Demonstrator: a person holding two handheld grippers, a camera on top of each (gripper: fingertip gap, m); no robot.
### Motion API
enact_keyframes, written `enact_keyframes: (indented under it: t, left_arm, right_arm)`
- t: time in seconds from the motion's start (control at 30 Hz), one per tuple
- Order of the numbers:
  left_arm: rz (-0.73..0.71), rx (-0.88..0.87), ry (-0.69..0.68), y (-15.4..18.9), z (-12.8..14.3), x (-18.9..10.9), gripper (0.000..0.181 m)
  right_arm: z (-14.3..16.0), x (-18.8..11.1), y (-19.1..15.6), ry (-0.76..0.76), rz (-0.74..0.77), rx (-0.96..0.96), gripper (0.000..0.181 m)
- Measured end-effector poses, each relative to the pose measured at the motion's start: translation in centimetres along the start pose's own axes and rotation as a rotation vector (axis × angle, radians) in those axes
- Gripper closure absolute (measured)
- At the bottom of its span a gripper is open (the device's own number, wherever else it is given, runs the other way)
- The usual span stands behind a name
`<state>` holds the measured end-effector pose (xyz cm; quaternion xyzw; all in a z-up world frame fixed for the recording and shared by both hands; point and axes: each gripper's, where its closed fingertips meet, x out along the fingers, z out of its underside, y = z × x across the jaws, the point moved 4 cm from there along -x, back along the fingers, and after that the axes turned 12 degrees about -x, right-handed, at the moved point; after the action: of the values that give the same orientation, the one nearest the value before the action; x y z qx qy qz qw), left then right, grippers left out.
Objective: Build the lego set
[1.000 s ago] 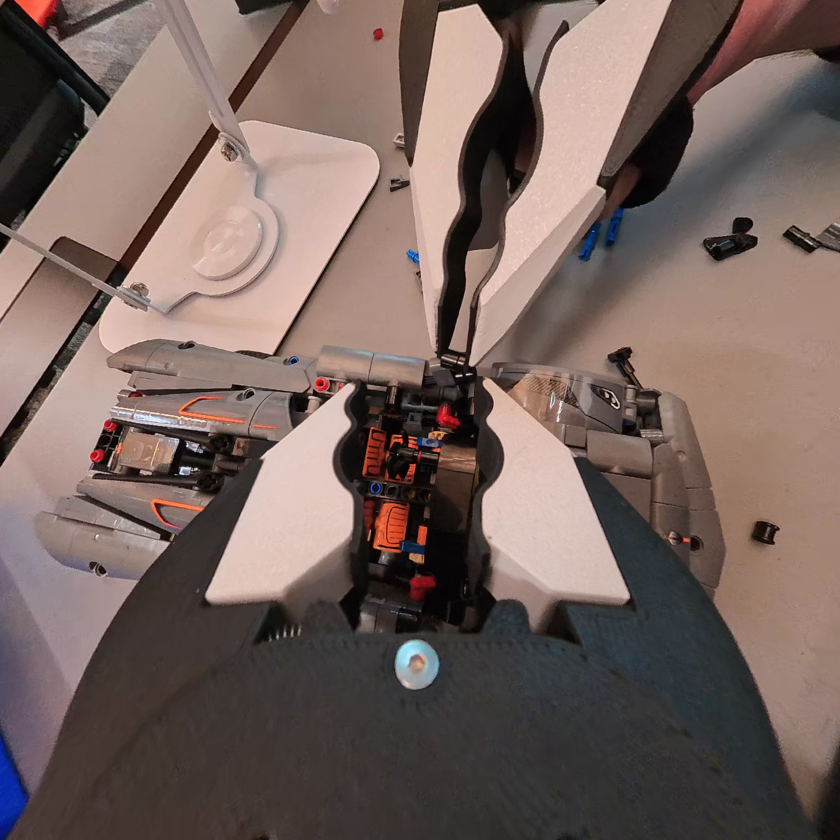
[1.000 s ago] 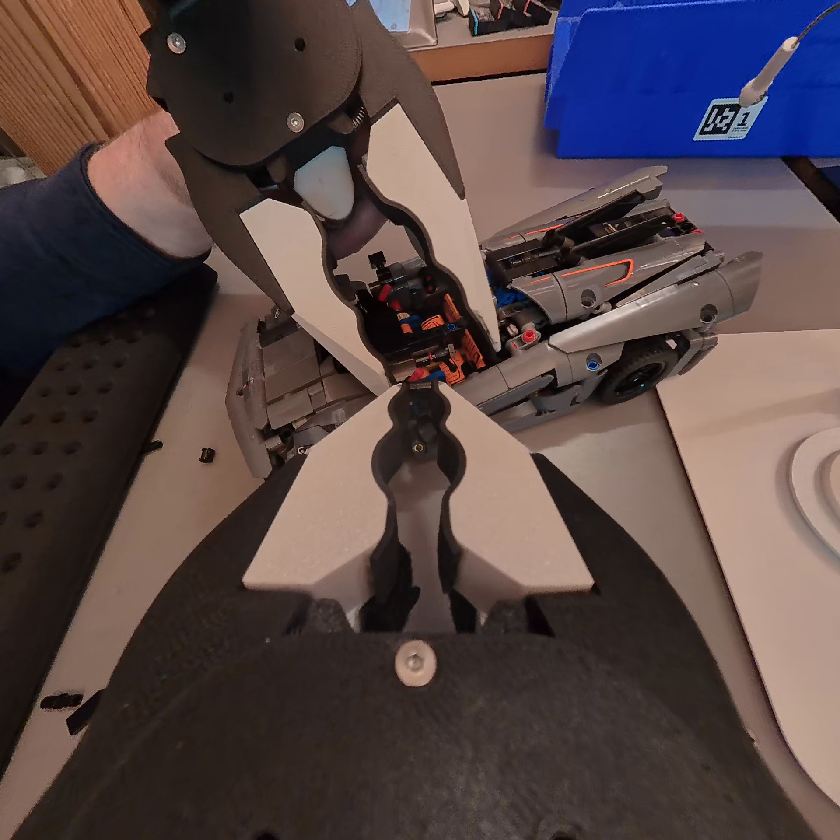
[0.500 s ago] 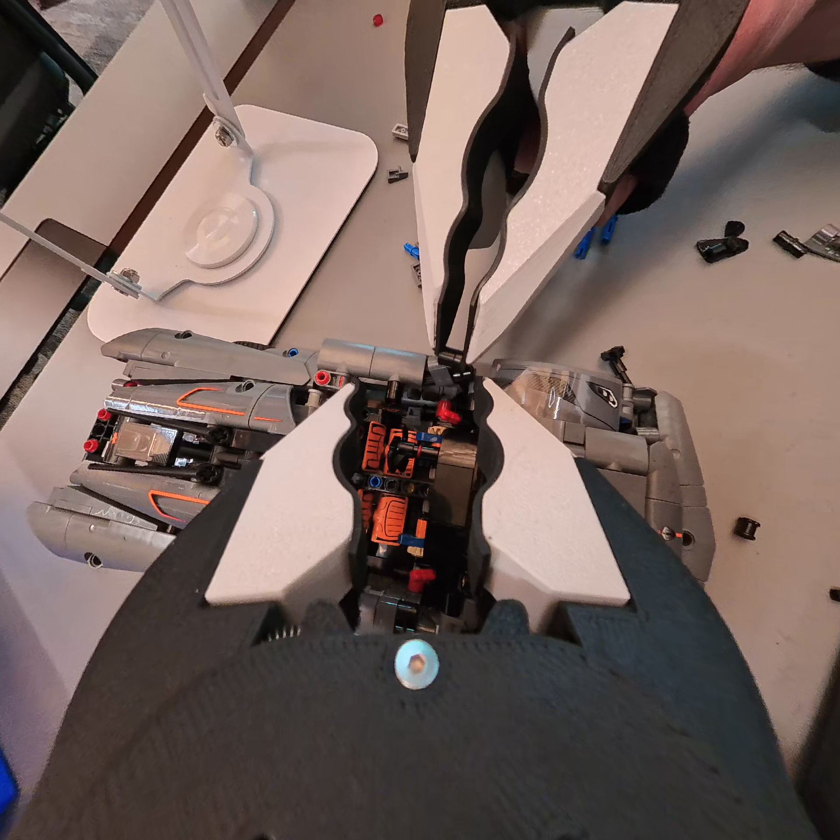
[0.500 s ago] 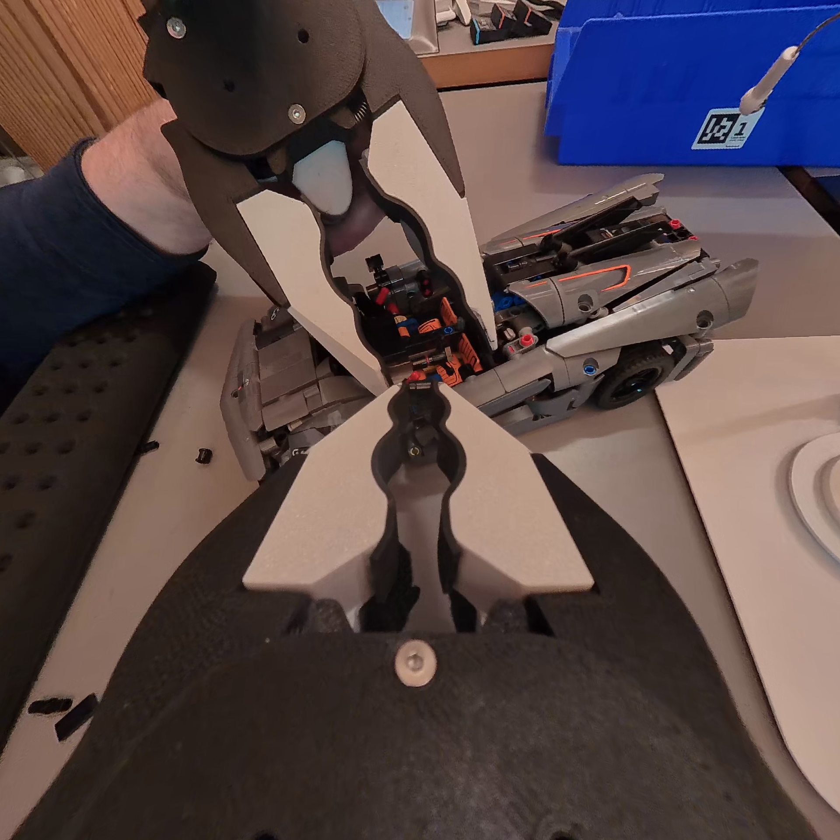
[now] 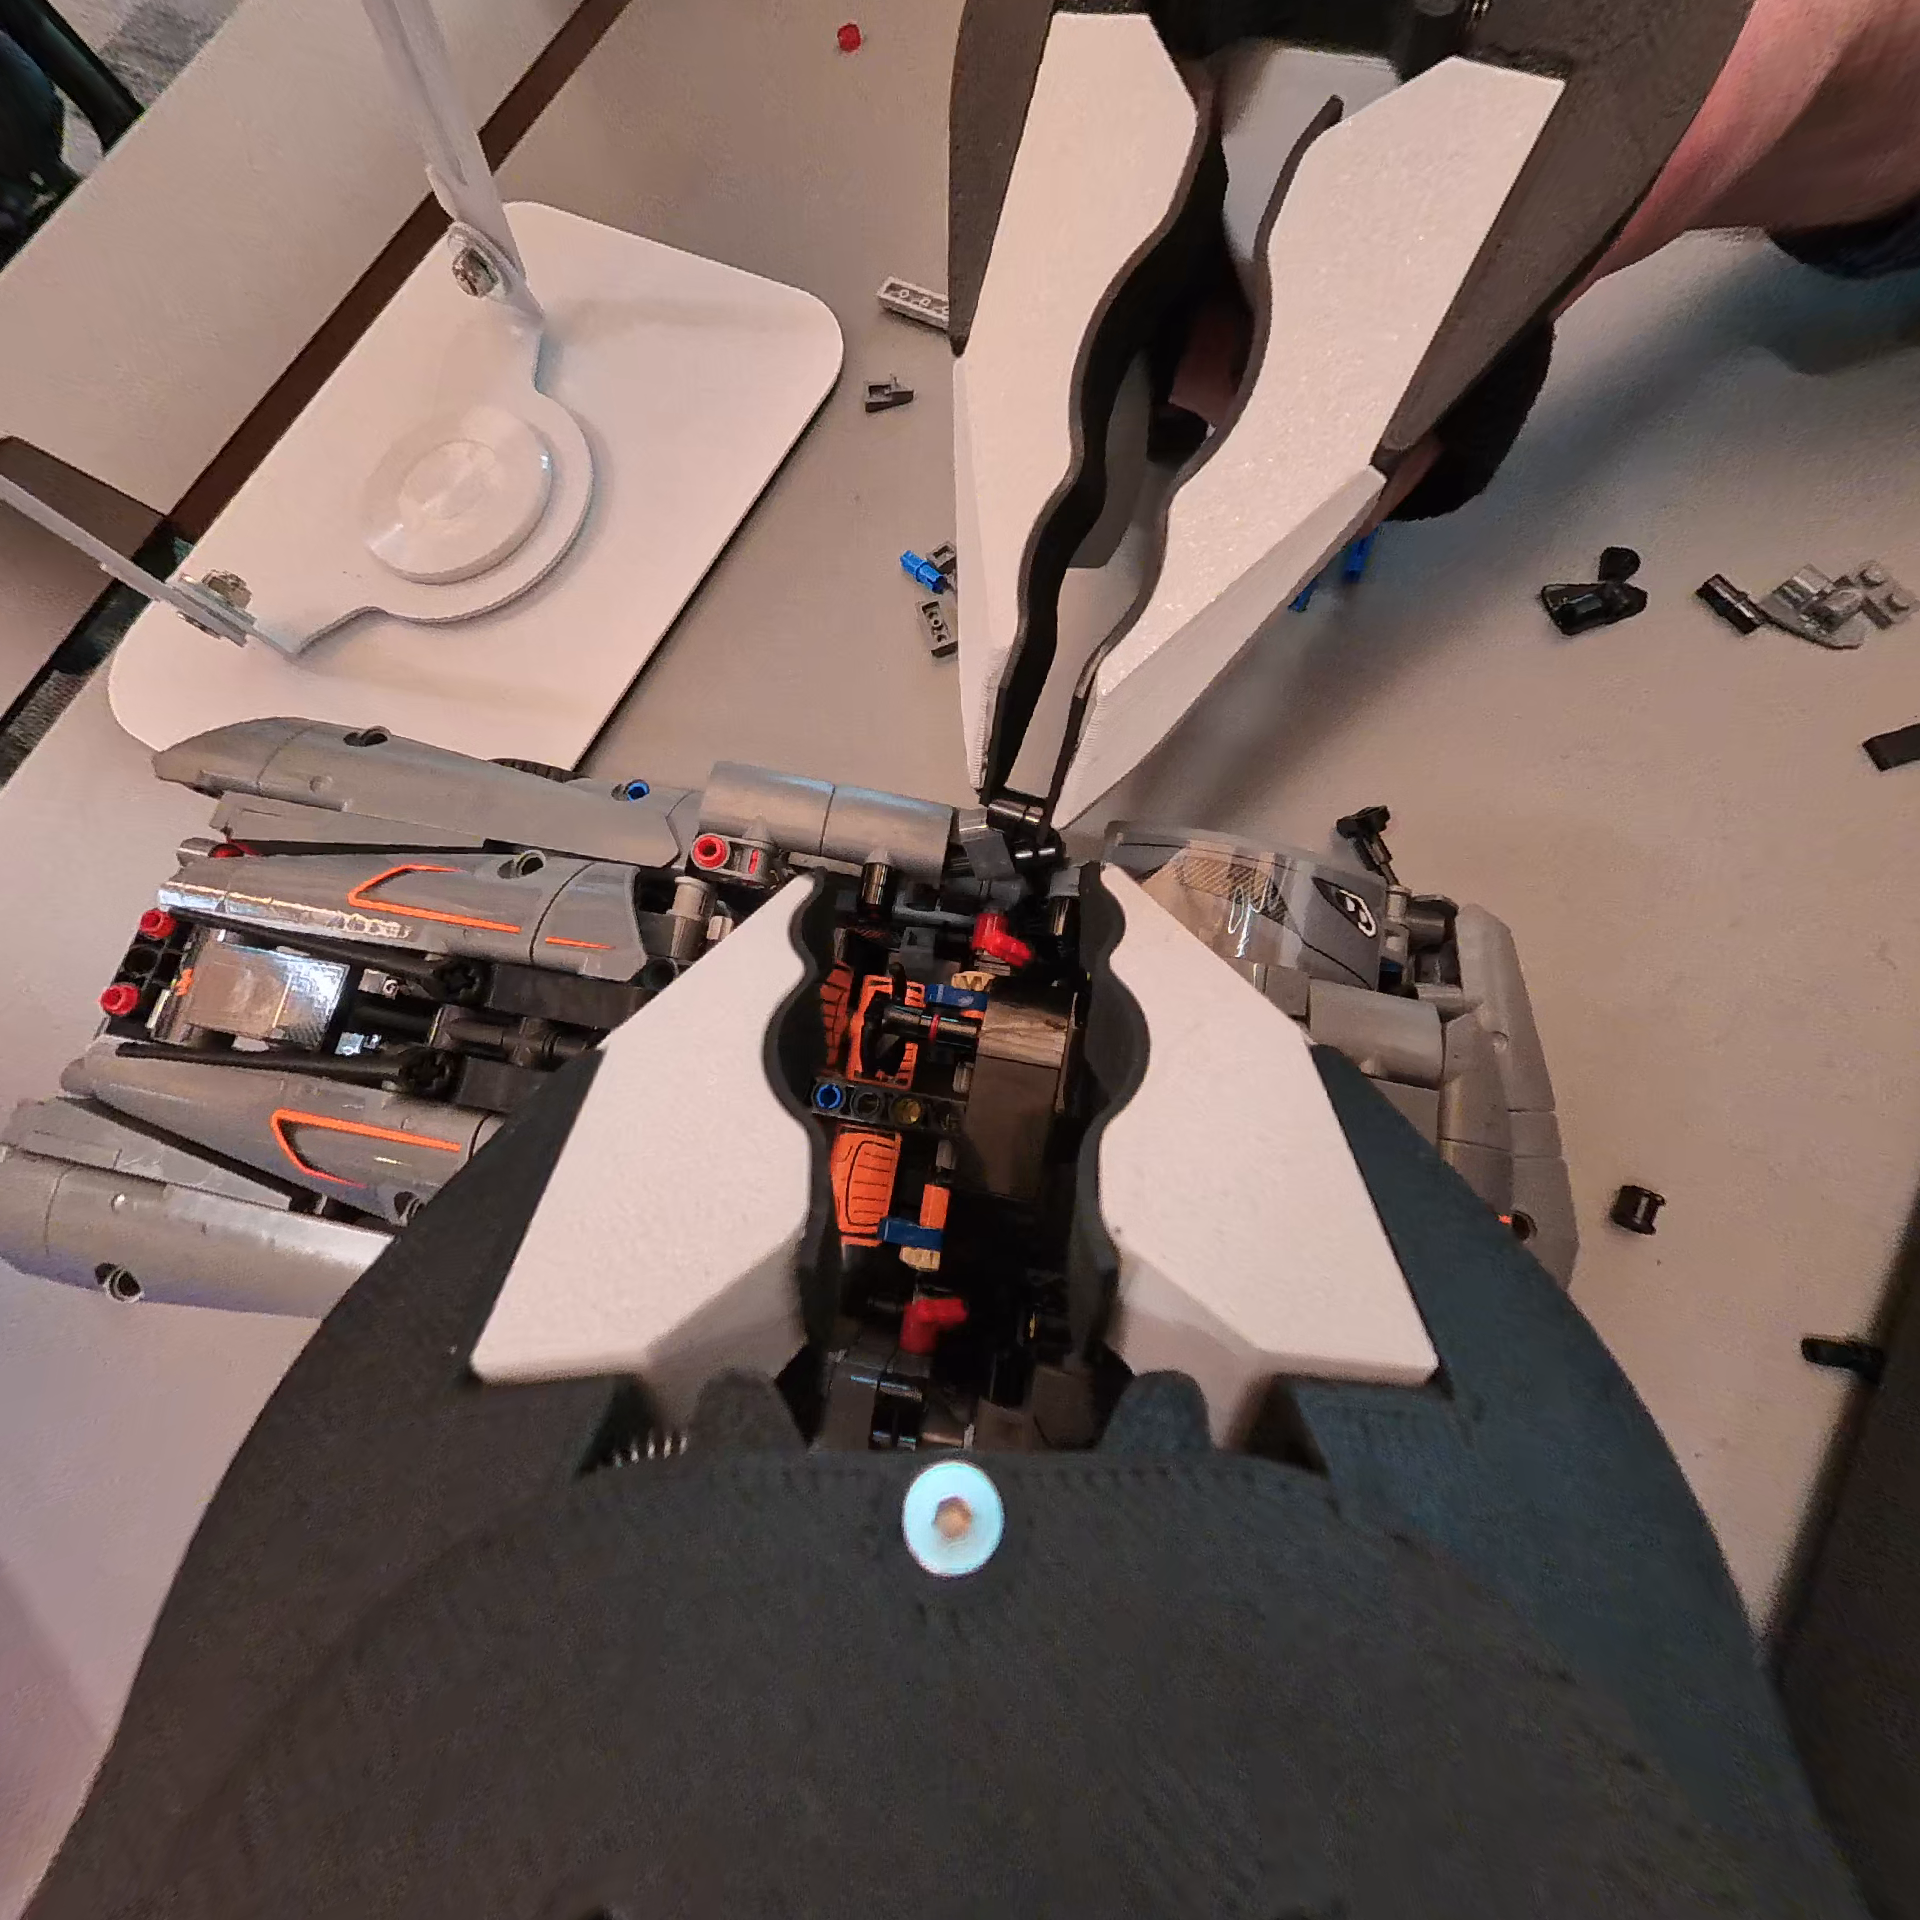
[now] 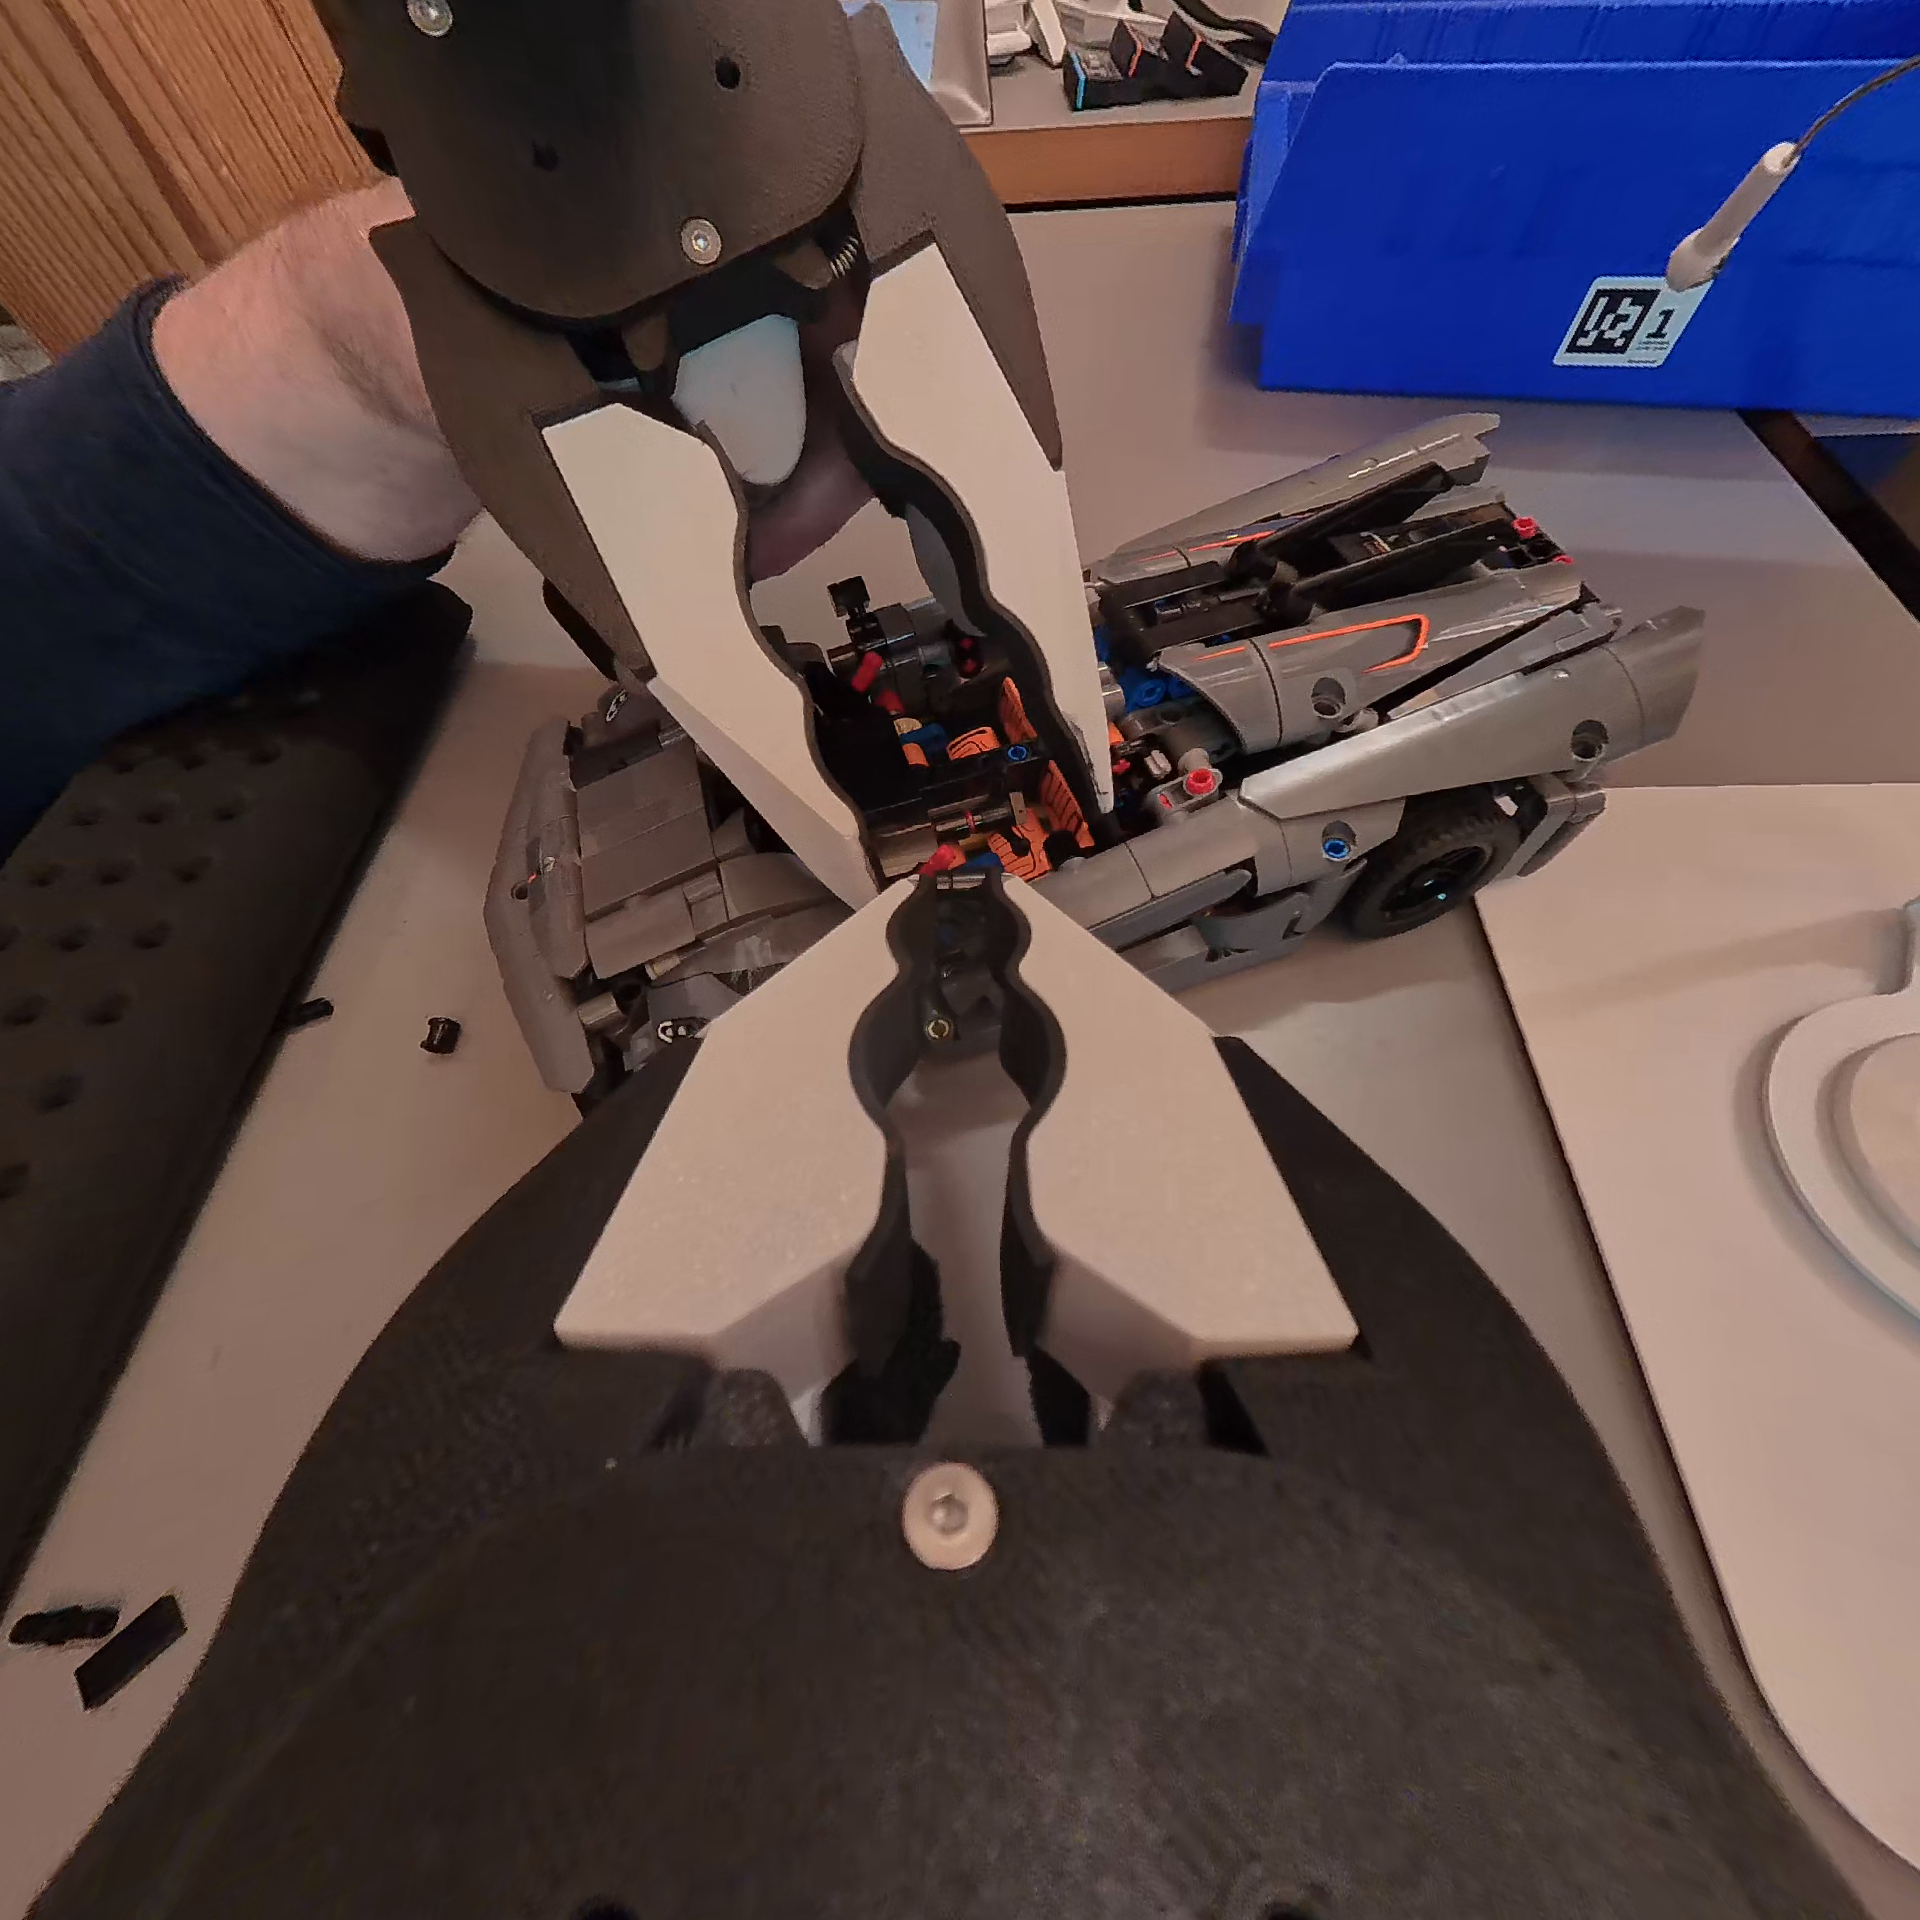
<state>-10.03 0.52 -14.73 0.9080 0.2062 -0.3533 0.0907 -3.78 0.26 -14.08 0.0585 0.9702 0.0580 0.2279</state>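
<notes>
A grey lego car with orange trim lies on the table, its cockpit open; it also shows in the right wrist view. My left gripper is open. Its white fingers straddle the cockpit from above, tips down on the car, as the right wrist view also shows. My right gripper is shut on a small black lego piece and holds it against the car's side edge at the cockpit. It enters the left wrist view from the top.
A white stand base lies beside the car. Loose lego pieces and a small black ring are scattered on the table. A blue bin stands behind the car. A black perforated mat lies beside the car's front. The tips of both grippers are at nearly the same place.
Both views have drifted slightly, so the car sits a little farther left in them. Both grippers keep their places on the car, and the black piece stays pinched.
</notes>
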Motion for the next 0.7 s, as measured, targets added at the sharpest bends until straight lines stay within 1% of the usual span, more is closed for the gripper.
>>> enact_keyframes:
  t: [0.2, 0.7]
  left_arm:
    - [0.013, -0.011, 0.004, 0.32, -0.22, 0.45, 0.141]
    - [-0.029, 0.001, -0.01, 0.11, -0.25, 0.83, 0.143]
  right_arm:
    - [-0.06, 0.06, -0.12, -0.004, 0.025, -0.031, 0.174]
    - [0.12, 0.08, -0.11, 0.005, 0.064, -0.067, 0.174]
